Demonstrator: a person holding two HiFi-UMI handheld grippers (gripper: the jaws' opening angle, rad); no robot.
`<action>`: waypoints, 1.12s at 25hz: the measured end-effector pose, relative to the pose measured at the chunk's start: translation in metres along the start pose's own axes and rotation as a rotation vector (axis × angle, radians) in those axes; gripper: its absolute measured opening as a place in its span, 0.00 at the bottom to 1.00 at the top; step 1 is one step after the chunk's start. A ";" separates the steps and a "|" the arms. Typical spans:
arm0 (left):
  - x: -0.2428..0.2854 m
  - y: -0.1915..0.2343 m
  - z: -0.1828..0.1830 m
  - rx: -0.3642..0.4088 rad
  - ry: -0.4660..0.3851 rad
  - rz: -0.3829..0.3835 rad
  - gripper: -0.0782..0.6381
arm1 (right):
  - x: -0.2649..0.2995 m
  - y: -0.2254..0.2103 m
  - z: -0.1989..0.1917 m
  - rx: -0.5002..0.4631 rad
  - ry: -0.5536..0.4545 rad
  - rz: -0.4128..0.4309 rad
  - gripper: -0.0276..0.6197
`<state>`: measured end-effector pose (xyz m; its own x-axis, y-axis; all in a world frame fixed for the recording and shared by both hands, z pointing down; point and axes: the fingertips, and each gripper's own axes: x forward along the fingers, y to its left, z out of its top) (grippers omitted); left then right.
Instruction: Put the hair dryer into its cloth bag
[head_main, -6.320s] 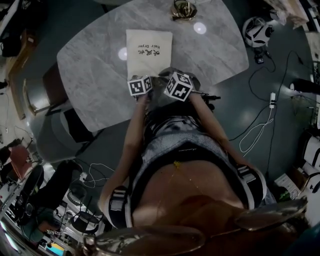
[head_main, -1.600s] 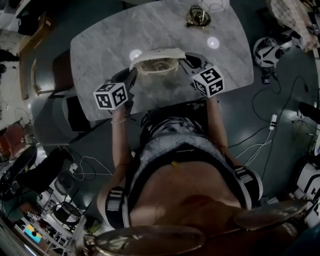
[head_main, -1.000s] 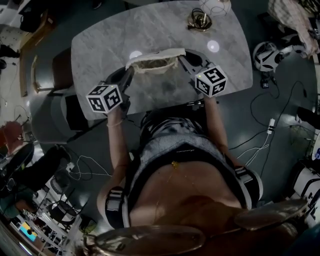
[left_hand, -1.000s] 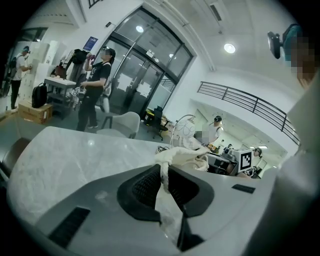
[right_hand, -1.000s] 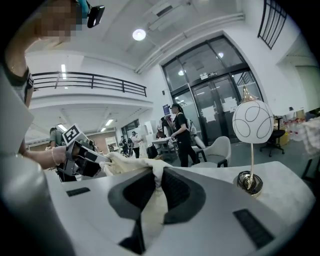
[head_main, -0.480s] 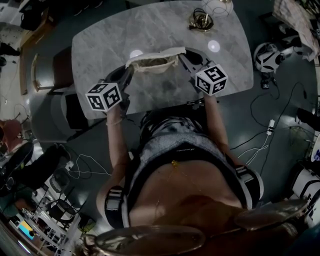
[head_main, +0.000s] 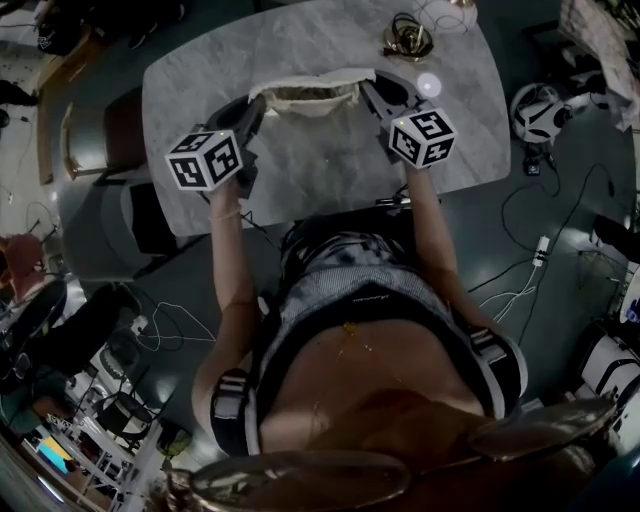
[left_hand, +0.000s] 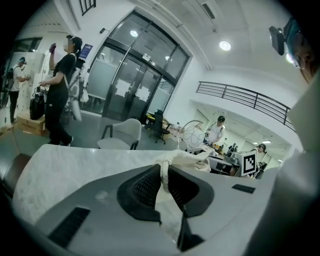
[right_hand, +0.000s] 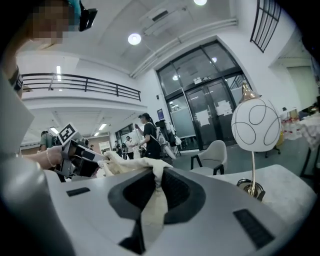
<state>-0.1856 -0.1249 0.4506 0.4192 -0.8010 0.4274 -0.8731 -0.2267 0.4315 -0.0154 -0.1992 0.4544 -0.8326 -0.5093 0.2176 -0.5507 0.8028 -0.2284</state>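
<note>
Marble table (head_main: 330, 165) w/ pale veined top, grey floor w/ loose cables (head_main: 515, 280) round it; glass doors (left_hand: 135, 80) and balcony rail (left_hand: 240, 97) beyond. Cloth bag (head_main: 305, 95) is stretched btwn both claws over table's far half, mouth open. Left gripper (head_main: 255, 103) is clamped on its left rim, right gripper (head_main: 370, 90) on its right rim. Hair dryer: can't make out anywhere. Gripper views show fabric nipped btwn pads, which head view doesn't. Right gripper view also has a white globe lamp (right_hand: 255, 125) standing on table.

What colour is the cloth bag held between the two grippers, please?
Cream, with no pattern visible; the bag shows best in the right gripper view.
</note>
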 end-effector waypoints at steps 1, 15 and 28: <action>0.003 0.004 0.005 0.008 -0.004 0.002 0.16 | 0.004 -0.002 0.002 -0.011 0.004 -0.002 0.18; 0.033 0.031 0.046 0.025 -0.033 -0.021 0.16 | 0.044 -0.021 0.031 -0.142 0.089 -0.015 0.18; 0.056 0.048 0.029 0.084 0.010 0.001 0.16 | 0.056 -0.034 0.016 -0.163 0.147 -0.047 0.18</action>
<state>-0.2109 -0.1963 0.4722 0.4206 -0.7955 0.4362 -0.8911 -0.2721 0.3631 -0.0443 -0.2601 0.4596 -0.7823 -0.5059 0.3633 -0.5618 0.8250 -0.0609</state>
